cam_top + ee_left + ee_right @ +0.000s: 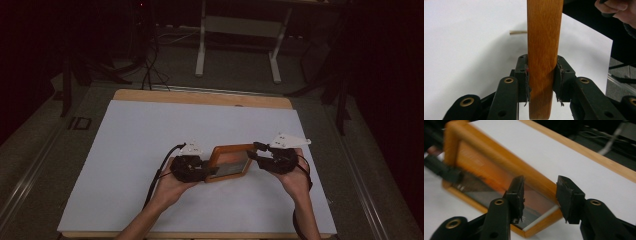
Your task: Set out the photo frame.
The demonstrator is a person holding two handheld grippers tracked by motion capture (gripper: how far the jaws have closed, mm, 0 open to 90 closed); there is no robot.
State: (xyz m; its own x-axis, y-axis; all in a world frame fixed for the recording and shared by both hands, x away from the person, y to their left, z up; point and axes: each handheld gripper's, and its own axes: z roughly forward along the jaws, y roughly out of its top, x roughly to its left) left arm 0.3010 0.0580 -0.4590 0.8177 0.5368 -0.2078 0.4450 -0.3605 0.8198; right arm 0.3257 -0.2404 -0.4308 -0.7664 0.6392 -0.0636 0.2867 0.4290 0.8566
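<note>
We see the wooden frame [230, 162] at the lower middle of the high view, tilted up off the white table cover [130, 150], its long axis running left to right between our two hands. Our left gripper [207, 172] clamps the frame's left edge, the pads [527, 75] pressed against both faces of the wood. Our right gripper [540, 195] stands released, its jaws straddling the right edge without pressing, so the frame hangs on the left grip alone, and any coming move turns on that side.
</note>
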